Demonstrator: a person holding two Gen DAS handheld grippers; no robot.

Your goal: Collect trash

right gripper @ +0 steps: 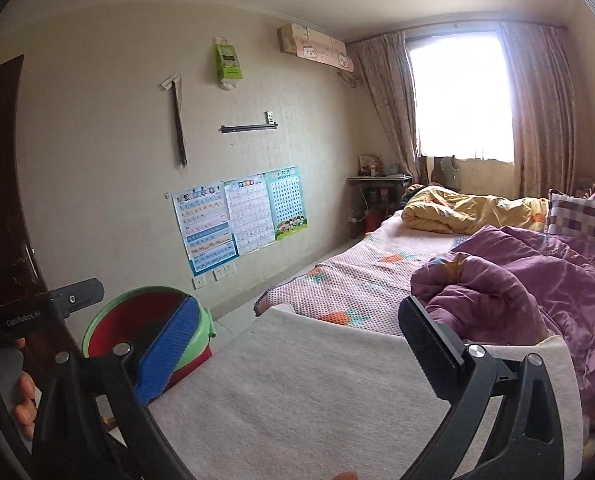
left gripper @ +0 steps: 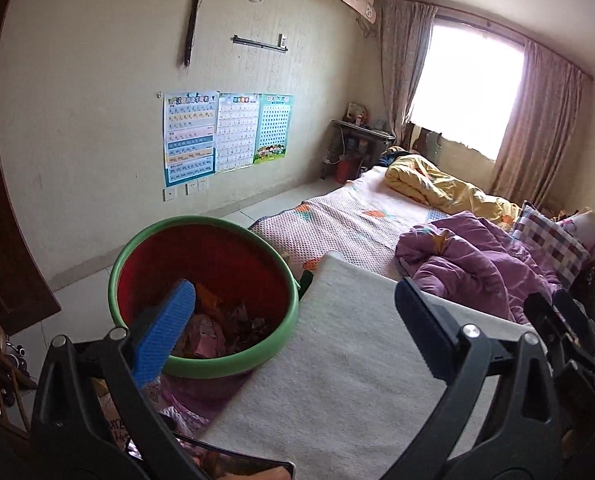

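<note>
The left gripper (left gripper: 297,320), a black two-finger frame with one blue textured pad and one black ribbed pad, has its jaws set wide apart with nothing between them. Its blue pad (left gripper: 165,330) overlaps the view of the round bin with the green rim and red interior (left gripper: 137,256), which stands on the floor just beside the near corner of the bed. Inside the bin lies a heap of crumpled trash (left gripper: 225,328): brown scraps and pink paper pieces.

The right gripper (right gripper: 297,344), of the same build, also has its jaws spread fully, empty. It is aimed across a pale grey felt-like mat (right gripper: 297,400) that covers the near end of the bed. At the left edge of the right wrist view, a hand (right gripper: 21,396) grips the black handle of the other gripper, and the bin is partly hidden behind the blue pad.

Beyond the mat, the bed carries a pink dotted mattress cover (right gripper: 357,276), a crumpled purple quilt (right gripper: 517,280), a yellow quilt (right gripper: 469,208) and a checked pillow (right gripper: 581,216). Three coloured learning charts (right gripper: 237,220) are fixed to the cream wall. A curtained window (right gripper: 461,96) stands at the far end.
</note>
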